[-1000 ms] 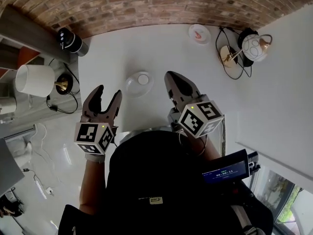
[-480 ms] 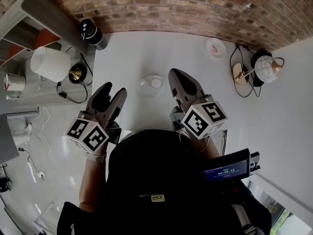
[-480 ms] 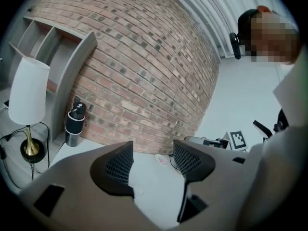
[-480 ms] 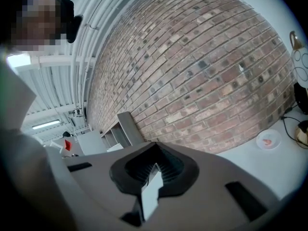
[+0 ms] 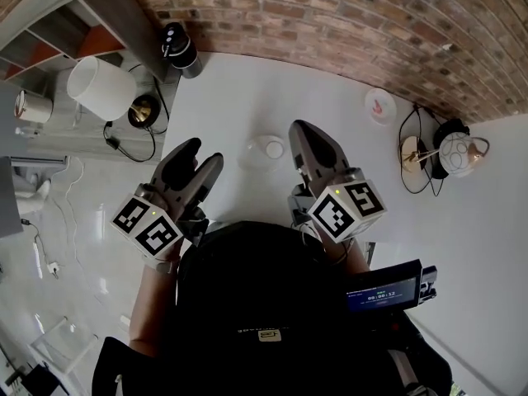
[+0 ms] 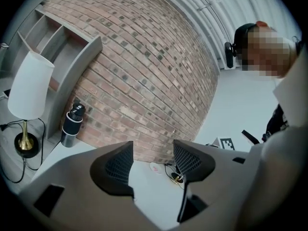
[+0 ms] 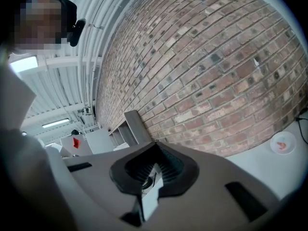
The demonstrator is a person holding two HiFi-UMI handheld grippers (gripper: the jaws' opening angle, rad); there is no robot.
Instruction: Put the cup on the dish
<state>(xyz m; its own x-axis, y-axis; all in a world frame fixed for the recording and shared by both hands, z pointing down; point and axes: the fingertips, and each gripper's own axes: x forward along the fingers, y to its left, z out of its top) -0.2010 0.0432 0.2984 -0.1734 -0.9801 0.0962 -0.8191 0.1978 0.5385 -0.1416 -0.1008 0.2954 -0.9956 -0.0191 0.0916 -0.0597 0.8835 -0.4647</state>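
Observation:
A small white cup [image 5: 274, 148] stands in a clear glass dish [image 5: 252, 157] on the white table [image 5: 239, 97], between my two grippers. My left gripper [image 5: 203, 152] hovers left of the dish near the table's front edge, its jaws open and empty. To the right of the dish, my right gripper [image 5: 300, 130] has its jaws shut with nothing in them. The left gripper view shows the open left gripper [image 6: 153, 149] aimed at the brick wall. In the right gripper view the right gripper [image 7: 153, 150] is closed. Neither gripper view shows the cup.
A small white saucer with a red mark [image 5: 380, 106] lies at the back right, beside a round lamp with cables [image 5: 454, 153]. A black-and-white bottle [image 5: 180, 49] stands at the back left corner. Left of the table are a white-shaded lamp [image 5: 99, 89] and shelves [image 5: 49, 31].
The head view has swung, so the table and its contents sit further right and lower in the picture. Both grippers keep their places beside the dish, the left open, the right shut.

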